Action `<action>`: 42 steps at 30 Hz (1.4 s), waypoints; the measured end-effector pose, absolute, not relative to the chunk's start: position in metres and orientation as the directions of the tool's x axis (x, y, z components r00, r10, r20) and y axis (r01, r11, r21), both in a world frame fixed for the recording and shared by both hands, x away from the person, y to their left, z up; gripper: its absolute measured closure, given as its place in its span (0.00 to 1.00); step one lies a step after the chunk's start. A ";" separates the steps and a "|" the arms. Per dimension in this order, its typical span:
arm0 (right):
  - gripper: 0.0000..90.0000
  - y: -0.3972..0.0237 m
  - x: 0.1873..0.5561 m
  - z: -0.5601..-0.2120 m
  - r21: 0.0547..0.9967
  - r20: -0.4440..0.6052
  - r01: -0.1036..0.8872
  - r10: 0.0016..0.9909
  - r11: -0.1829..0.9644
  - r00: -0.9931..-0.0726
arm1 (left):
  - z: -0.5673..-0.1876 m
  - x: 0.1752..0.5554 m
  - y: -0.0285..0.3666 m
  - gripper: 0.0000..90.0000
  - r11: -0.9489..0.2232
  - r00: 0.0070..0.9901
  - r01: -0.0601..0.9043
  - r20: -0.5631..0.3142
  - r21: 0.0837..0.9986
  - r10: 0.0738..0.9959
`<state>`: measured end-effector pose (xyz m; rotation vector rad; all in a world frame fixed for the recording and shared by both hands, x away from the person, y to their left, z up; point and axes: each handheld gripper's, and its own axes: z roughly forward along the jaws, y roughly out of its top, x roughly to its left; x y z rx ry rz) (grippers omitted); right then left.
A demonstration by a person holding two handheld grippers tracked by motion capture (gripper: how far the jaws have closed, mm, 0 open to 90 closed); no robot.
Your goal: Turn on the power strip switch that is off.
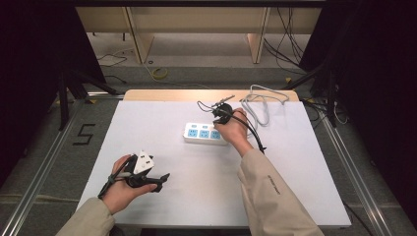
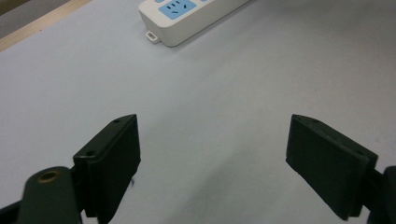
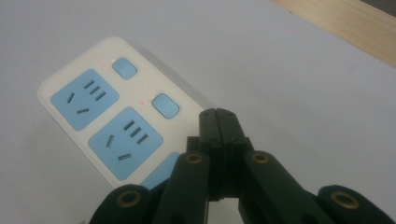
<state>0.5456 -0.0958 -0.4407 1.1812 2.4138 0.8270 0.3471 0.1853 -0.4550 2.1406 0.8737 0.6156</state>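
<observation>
Right gripper (image 3: 218, 116) is sitting with jaws pressed together, nothing between them, tips hovering over the near end of the power strip (image 3: 109, 116), just beside its row of blue buttons; whether they are touching it I cannot tell. Left gripper (image 2: 212, 154) is resting with jaws spread wide, gripping nothing, well apart from the power strip toward the person's side. The power strip is lying flat on the white table sheet (image 1: 196, 167), its white cable (image 1: 260, 105) curling just beyond it.
</observation>
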 end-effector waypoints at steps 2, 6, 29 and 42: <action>1.00 -0.098 0.545 -0.440 0.629 -0.040 0.602 0.795 0.491 -0.606 | -0.455 0.347 0.185 0.19 -0.501 0.654 0.391 0.150 0.772 0.741; 1.00 -0.103 0.544 -0.438 0.635 -0.041 0.598 0.795 0.489 -0.605 | -0.455 0.347 0.185 0.19 -0.499 0.653 0.393 0.148 0.773 0.743; 0.94 -0.134 0.521 -0.434 0.663 -0.010 0.595 0.800 0.454 -0.600 | -0.455 0.347 0.185 0.19 -0.496 0.650 0.395 0.146 0.773 0.746; 0.84 -0.154 0.508 -0.431 0.671 0.008 0.604 0.809 0.431 -0.587 | -0.456 0.347 0.185 0.19 -0.497 0.649 0.399 0.146 0.771 0.747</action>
